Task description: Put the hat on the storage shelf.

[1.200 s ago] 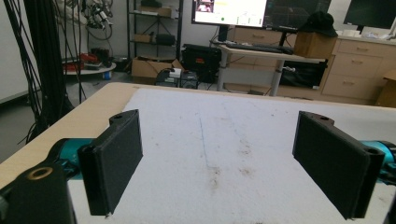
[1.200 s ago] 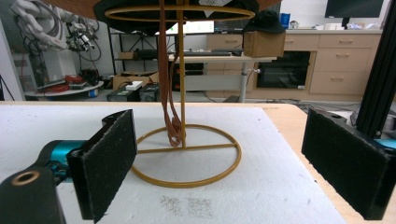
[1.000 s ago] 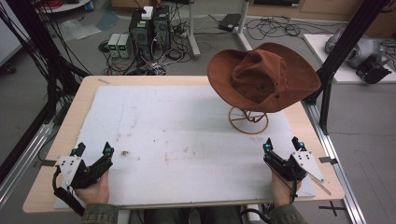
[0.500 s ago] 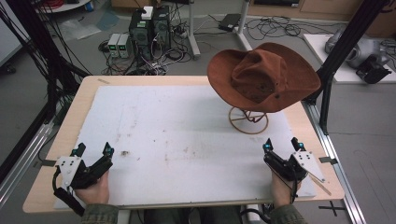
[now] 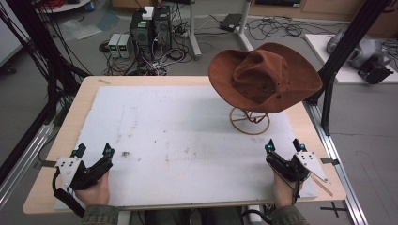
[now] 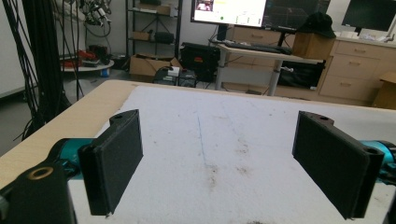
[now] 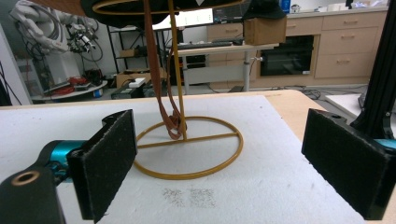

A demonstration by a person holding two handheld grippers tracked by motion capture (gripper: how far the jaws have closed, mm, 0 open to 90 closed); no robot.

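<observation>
A brown wide-brimmed hat (image 5: 264, 78) rests on a gold wire stand (image 5: 249, 121) at the table's right rear. The stand's ring base (image 7: 187, 147) and a hanging brown chin cord (image 7: 169, 116) lie straight ahead in the right gripper view. My right gripper (image 5: 284, 146) sits near the front right edge, open and holding nothing, a short way in front of the stand. Over at the front left corner, my left gripper (image 5: 93, 151) is open too, its black pads (image 6: 114, 161) wide apart over the stained white mat (image 6: 224, 140).
A white mat (image 5: 187, 136) covers most of the wooden table (image 5: 84, 93). Black frame posts (image 5: 345, 51) stand by the right edge. Computers and cables (image 5: 148, 33) lie on the floor beyond the far edge. A desk with a monitor (image 6: 229, 11) stands further back.
</observation>
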